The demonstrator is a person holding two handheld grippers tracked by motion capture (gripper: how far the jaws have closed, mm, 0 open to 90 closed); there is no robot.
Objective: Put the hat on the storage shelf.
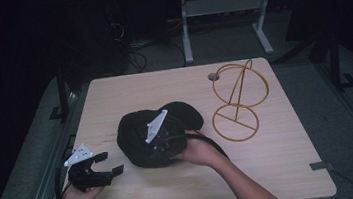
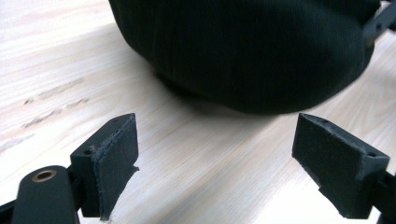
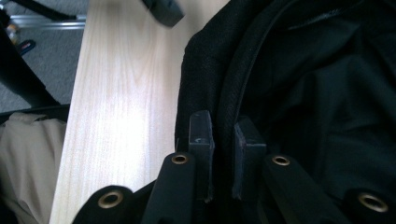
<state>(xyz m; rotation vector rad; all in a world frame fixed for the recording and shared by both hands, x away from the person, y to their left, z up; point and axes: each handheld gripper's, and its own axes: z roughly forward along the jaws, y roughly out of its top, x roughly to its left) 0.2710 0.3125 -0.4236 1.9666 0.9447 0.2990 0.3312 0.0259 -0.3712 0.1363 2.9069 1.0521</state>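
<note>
A black cap (image 1: 158, 134) lies near the middle of the wooden tabletop (image 1: 282, 158), with a gold wire stand (image 1: 237, 100) to its right. From above, the right gripper (image 1: 162, 144) sits on top of the cap, its jaws hidden against the dark cloth. The right gripper view shows what the high view cannot: the jaws (image 3: 223, 154) clenched on the cap's rim (image 3: 229, 93), one inside and one outside. The left gripper (image 1: 106, 164) hovers just left of the cap; its own view shows its jaws spread wide, grasping nothing, the cap's crown (image 2: 252, 51) just beyond them.
</note>
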